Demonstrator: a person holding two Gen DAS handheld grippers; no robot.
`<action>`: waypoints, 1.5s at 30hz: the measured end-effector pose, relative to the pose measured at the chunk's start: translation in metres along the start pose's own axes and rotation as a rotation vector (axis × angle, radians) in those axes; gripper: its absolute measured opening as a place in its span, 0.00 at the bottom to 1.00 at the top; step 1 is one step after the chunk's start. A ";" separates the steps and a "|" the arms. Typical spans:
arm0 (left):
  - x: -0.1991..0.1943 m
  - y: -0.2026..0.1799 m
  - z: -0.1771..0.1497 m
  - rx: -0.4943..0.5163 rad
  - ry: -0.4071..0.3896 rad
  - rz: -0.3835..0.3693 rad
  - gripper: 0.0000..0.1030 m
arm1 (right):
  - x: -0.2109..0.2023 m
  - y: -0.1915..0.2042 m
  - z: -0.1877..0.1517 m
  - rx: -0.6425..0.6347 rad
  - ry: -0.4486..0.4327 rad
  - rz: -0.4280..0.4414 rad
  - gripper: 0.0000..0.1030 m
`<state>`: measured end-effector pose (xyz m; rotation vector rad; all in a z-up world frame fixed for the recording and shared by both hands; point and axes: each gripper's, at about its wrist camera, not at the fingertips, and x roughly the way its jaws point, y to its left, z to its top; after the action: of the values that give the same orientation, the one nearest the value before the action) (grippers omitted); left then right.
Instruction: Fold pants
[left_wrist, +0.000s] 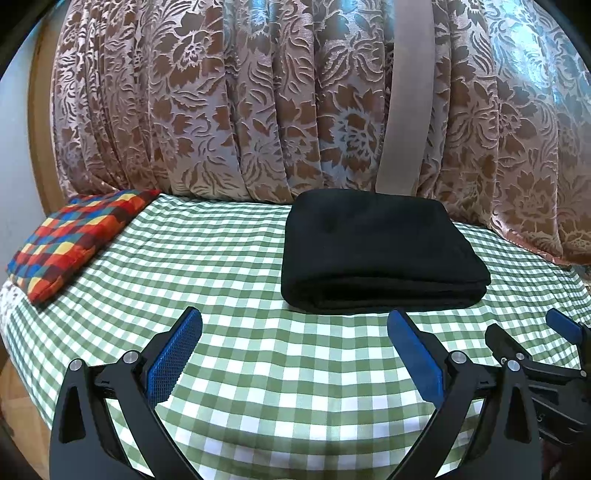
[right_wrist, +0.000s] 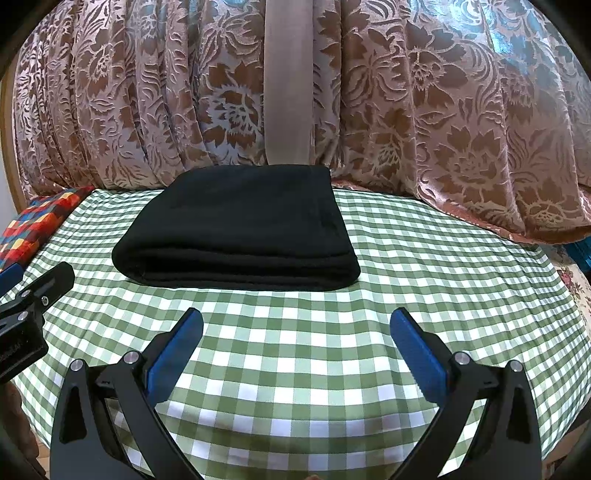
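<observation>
Both tongs, left tongs (left_wrist: 294, 325) and right tongs (right_wrist: 296, 324), gape wide and empty above the checked desk (right_wrist: 295, 369), folded black pants (left_wrist: 380, 251) lying just ahead

No text can be read with certainty. The right gripper (left_wrist: 565, 373) body carries a small mark like a 5, and the left gripper (right_wrist: 22, 325) body has pale lettering, too blurred to read.

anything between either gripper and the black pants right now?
Nothing visible. The folded black pants lie on the green checked cloth, with only bare cloth between them and the open left gripper and open right gripper. The patchwork cushion sits off to the left, clear of both paths.
</observation>
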<state>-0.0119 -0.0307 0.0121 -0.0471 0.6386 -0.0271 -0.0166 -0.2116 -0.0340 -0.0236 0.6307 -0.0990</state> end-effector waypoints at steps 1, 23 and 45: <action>0.000 0.000 0.000 0.001 -0.002 0.000 0.96 | 0.000 0.001 0.000 -0.003 0.000 -0.002 0.98; -0.008 0.002 -0.002 -0.005 -0.011 -0.002 0.96 | -0.005 0.004 -0.002 -0.014 -0.010 0.000 0.98; 0.000 0.006 -0.005 -0.012 0.017 -0.003 0.96 | -0.001 -0.001 -0.001 -0.025 -0.004 0.006 0.98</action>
<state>-0.0144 -0.0246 0.0079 -0.0594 0.6560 -0.0267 -0.0176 -0.2122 -0.0344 -0.0466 0.6282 -0.0855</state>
